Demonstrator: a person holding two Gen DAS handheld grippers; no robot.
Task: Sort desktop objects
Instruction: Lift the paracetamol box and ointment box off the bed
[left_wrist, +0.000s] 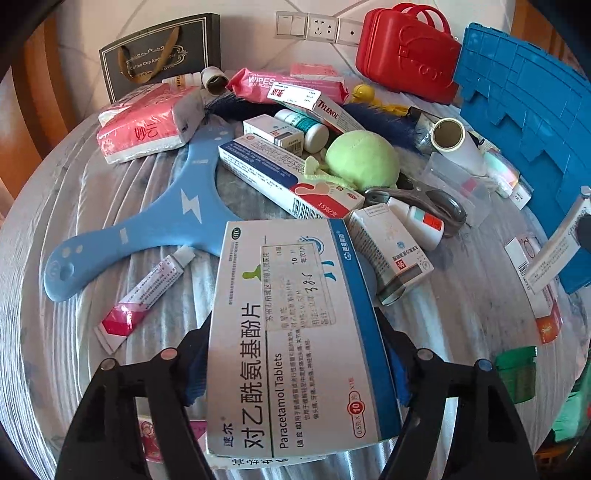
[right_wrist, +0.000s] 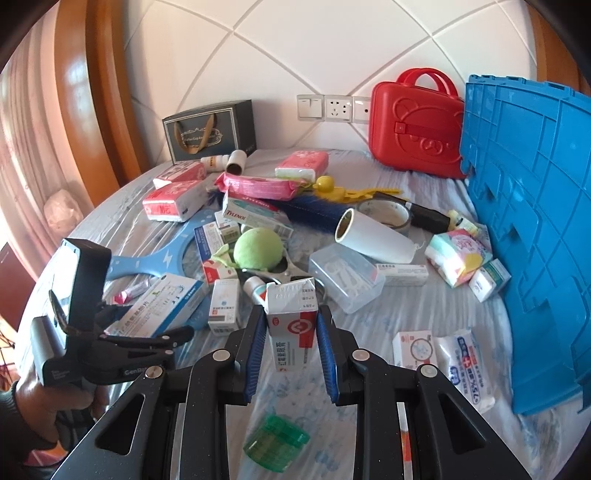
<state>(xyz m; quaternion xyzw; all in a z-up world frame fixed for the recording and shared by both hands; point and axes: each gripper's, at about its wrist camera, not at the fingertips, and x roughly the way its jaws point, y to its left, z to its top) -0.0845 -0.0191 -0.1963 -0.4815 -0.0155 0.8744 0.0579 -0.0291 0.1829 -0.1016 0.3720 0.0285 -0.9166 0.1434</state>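
The left gripper is clamping a light, crushable tablet box by its long edges; the right gripper is pinching a small red-and-white carton, thin card needing gentle pressure.

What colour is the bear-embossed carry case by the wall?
Red carry case, clearest in the right wrist view.

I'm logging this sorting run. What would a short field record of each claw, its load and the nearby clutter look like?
surface: table under a pale striped cloth
left claw: closed on the Paracetamol Tablets box
right claw: shut on a red and white medicine box
below right claw: green jar on the cloth
right side: blue crate, upright
at back: red case
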